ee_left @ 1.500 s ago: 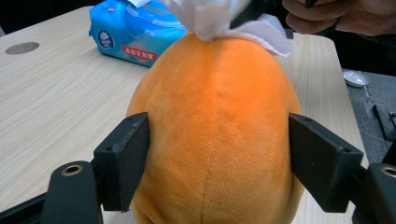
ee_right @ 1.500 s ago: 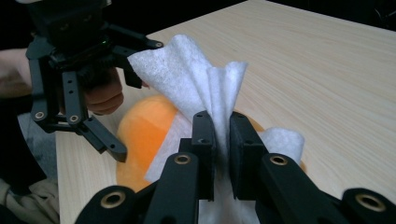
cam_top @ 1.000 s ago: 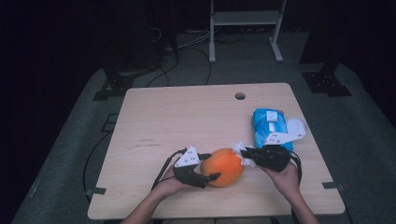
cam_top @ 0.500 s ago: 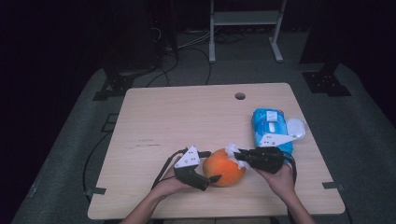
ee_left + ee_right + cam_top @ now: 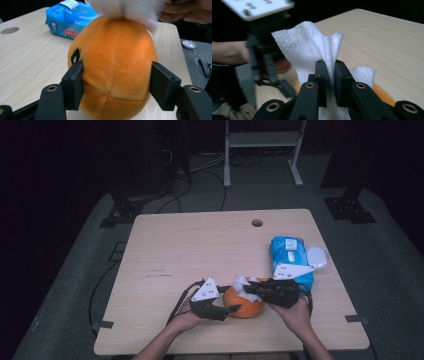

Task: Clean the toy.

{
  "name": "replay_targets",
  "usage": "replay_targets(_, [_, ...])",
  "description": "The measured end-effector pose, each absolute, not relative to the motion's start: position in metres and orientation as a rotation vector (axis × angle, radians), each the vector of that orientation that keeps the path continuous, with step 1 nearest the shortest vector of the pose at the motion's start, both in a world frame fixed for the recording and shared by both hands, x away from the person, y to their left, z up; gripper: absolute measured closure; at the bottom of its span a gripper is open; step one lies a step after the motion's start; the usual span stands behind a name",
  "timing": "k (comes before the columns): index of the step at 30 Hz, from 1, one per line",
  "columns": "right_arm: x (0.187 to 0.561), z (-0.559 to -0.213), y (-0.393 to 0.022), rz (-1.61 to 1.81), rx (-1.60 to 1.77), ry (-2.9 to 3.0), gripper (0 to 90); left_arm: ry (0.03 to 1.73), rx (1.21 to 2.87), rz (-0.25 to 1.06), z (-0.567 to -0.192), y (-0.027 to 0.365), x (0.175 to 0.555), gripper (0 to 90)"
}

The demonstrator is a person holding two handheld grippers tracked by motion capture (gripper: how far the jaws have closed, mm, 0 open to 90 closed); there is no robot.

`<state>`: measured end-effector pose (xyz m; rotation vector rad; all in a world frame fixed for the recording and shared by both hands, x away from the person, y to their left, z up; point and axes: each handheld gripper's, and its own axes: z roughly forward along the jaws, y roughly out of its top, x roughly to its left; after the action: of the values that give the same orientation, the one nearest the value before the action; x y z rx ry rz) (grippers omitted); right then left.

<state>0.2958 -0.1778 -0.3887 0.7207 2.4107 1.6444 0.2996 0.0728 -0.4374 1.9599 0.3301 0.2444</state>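
The round orange plush toy (image 5: 115,62) has a short, matt, velvety pile with stitched seams. The crumpled white wipe (image 5: 312,47) looks like thin, fibrous non-woven cloth, soft and dull. The blue wet-wipe pack (image 5: 290,255) is glossy plastic film with a smooth white lid. The pale wooden table (image 5: 190,250) shows fine straight grain, smooth and matt. Both grippers' jaws are matt black plastic.

Orange plush ball (image 5: 115,62) clasped between fingers (image 5: 73,85), white wipe (image 5: 130,10) atop

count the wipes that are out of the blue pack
1: a white wipe pinched in the right gripper, over the orange plush. Others may be inside the pack.
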Motion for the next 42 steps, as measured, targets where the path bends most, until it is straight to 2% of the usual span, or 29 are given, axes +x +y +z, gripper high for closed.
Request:
replay_targets(3, [0.293, -0.389, -0.167, 1.584, 0.668, 2.433, 81.4, 0.329, 1.959, 0.242, -0.439, 0.074, 0.299, 36.0])
replay_targets(6, [0.302, -0.393, -0.176, 1.588, 0.716, 2.425, 81.5, 0.326, 1.953, 0.239, -0.44, 0.074, 0.3, 34.0])
replay_targets(12, [0.312, -0.4, -0.208, 1.586, 0.859, 2.373, 81.4, 0.353, 1.911, 0.215, -0.446, 0.076, 0.307, 13.3])
replay_targets(16, [0.312, -0.401, -0.211, 1.601, 0.868, 2.374, 81.4, 0.356, 1.91, 0.207, -0.455, 0.069, 0.311, 8.9])
replay_targets(18, [0.311, -0.401, -0.206, 1.595, 0.854, 2.382, 81.3, 0.329, 1.92, 0.201, -0.458, 0.066, 0.31, 9.8])
replay_targets(23, [0.306, -0.396, -0.2, 1.595, 0.829, 2.364, 81.4, 0.321, 1.909, 0.225, -0.445, 0.066, 0.304, 33.8])
replay_targets(25, [0.303, -0.39, -0.201, 1.624, 0.825, 2.337, 81.4, 0.324, 1.889, 0.213, -0.435, 0.071, 0.304, 38.7])
replay_targets(31, [0.301, -0.385, -0.198, 1.734, 0.825, 2.301, 81.6, 0.299, 1.878, 0.213, -0.408, 0.087, 0.299, 40.5])
replay_targets(37, [0.312, -0.409, -0.194, 1.67, 0.91, 2.375, 81.6, 0.359, 1.897, 0.169, -0.421, 0.088, 0.307, 39.4])
replay_targets(42, [0.305, -0.396, -0.192, 1.716, 0.859, 2.351, 81.6, 0.394, 1.885, 0.193, -0.422, 0.083, 0.307, 36.8])
